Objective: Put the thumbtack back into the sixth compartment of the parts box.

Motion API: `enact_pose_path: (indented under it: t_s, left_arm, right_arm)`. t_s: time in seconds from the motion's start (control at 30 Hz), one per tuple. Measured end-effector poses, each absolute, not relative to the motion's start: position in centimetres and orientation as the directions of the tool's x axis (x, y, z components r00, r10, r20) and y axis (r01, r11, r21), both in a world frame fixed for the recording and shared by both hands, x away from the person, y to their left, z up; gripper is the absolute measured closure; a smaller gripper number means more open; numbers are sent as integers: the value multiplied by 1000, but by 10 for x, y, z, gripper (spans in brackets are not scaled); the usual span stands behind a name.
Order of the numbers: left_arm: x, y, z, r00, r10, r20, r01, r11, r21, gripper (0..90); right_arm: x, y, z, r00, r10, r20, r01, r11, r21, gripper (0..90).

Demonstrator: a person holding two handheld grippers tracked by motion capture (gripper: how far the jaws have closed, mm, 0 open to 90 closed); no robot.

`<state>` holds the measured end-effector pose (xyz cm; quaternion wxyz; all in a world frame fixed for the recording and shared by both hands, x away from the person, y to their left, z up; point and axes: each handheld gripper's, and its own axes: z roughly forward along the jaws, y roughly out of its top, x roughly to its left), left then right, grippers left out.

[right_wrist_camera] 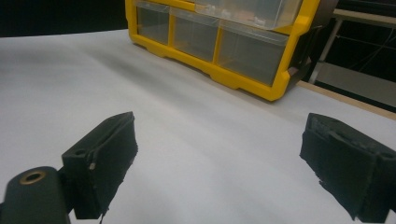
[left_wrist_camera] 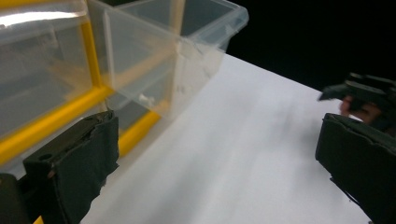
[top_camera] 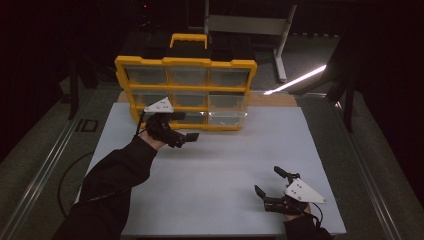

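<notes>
High view: left gripper just before yellow drawer organizer.

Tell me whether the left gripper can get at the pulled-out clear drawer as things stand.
Probably yes. The left gripper is open right beside the clear drawer, which juts from the yellow organizer, and nothing lies between them.

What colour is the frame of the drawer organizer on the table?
Yellow; the organizer frame holds clear plastic drawers, shown best in the high view.
</notes>
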<state>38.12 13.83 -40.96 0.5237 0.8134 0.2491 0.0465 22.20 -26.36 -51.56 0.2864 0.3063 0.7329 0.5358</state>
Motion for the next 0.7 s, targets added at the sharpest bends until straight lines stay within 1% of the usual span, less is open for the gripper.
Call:
enact_pose_path:
  t_s: [0.17,0.4,0.7]
  left_arm:
    - [370,148,-421,872,454,-180,356,-337,872,2]
    - [356,160,-437,875,440,-204,364,-317,876,3]
    - [338,170,-457,882,423,-209,363,-326,873,3]
  right_arm:
    - [222,-263,-516,-648,756,-89,143,237,961,102]
    - [222,-263,-516,-649,755,-92,143,241,960,102]
    - [222,-262,-516,-651,753,-93,147,245,958,102]
